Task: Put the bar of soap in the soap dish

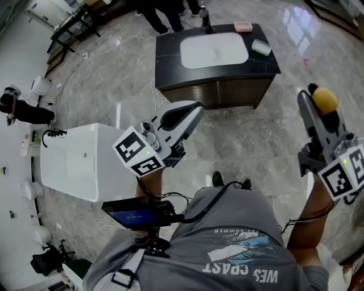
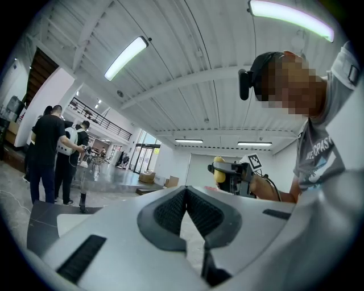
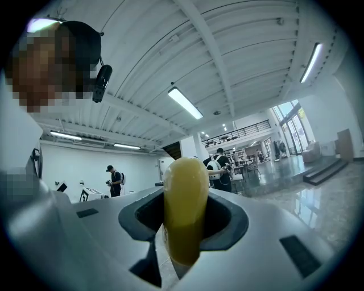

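A yellow oval bar of soap [image 1: 325,99] [image 3: 185,207] is clamped upright between the jaws of my right gripper [image 1: 318,102] [image 3: 183,227], held up at the right of the head view. My left gripper [image 1: 195,109] [image 2: 185,193] is raised at the centre left, shut with nothing between its jaws. Its view also catches the soap [image 2: 218,170] in the other gripper. Far ahead stands a black counter [image 1: 267,63] with a white basin [image 1: 214,49]. On it lie a pink dish [image 1: 243,26] at the back and a pale green-white item [image 1: 261,47] at the right. Both grippers are well short of the counter.
A white tub-like unit [image 1: 74,162] stands on the marble floor at the left. A faucet [image 1: 206,24] rises behind the basin. People [image 1: 165,14] stand beyond the counter, and others [image 2: 48,150] show in the left gripper view. A tablet [image 1: 136,215] hangs at my chest.
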Available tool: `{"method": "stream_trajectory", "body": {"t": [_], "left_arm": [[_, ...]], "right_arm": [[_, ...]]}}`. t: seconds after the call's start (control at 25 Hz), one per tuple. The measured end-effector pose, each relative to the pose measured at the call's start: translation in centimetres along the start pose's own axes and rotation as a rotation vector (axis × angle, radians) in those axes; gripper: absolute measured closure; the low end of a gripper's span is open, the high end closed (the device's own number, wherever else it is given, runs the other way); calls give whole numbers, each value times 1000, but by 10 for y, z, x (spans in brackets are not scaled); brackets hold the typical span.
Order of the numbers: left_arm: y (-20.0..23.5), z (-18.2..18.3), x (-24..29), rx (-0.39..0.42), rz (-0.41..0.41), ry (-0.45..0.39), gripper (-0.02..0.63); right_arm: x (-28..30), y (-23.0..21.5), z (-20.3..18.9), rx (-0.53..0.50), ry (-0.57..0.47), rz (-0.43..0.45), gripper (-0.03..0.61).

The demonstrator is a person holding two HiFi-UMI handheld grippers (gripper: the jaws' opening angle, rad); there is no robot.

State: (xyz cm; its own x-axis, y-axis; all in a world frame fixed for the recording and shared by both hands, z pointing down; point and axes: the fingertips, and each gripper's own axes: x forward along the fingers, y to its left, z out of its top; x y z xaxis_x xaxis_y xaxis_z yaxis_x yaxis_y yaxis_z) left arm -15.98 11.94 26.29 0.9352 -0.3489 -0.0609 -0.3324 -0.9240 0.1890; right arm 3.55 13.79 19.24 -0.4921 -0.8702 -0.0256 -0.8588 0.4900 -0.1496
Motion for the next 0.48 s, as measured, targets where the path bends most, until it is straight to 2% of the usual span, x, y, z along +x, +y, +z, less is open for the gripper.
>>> {"method": "stream_trajectory", "body": {"t": [0.32, 0.48], "left_arm": [[17, 6, -6, 13, -35, 1, 607], [20, 10, -7, 13, -42, 4, 607]], "right_arm": [[14, 4, -5, -16, -1, -39, 425], [11, 2, -11, 23, -6, -44, 425]]}}
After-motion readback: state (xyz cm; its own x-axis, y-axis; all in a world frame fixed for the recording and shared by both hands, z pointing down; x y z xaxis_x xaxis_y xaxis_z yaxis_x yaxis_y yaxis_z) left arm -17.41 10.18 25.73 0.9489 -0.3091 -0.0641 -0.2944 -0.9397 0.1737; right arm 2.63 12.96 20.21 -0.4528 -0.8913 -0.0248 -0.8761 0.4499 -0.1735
